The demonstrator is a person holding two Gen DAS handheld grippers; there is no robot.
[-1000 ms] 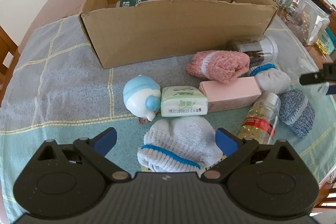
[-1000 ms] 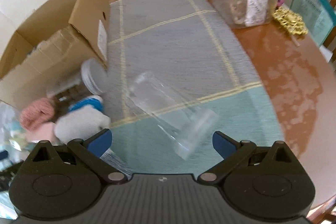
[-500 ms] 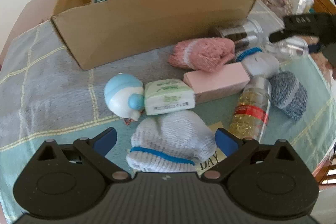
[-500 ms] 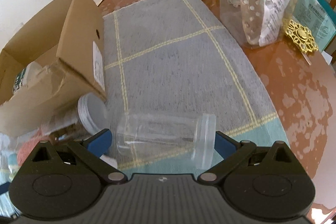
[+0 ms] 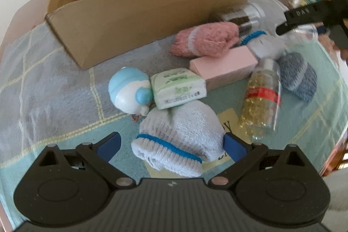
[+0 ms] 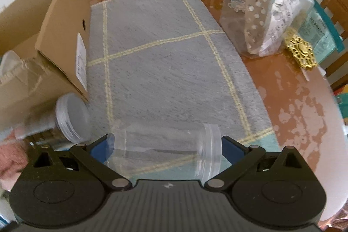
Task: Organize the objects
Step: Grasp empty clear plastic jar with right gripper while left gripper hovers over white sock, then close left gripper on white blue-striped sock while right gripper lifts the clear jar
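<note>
Two socks [image 5: 280, 62] crowd the bottle [image 5: 260, 101] beside the box [image 5: 139, 14].

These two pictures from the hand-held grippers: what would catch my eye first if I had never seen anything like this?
Likely the big open cardboard box at the back of the cloth, with a jumble before it: rolled socks, a pink box, a blue-and-white toy. Nearest the left hand-held gripper lies a white sock with a blue band. In the right view, a clear empty jar lies on its side between the right hand-held gripper's fingers.
</note>
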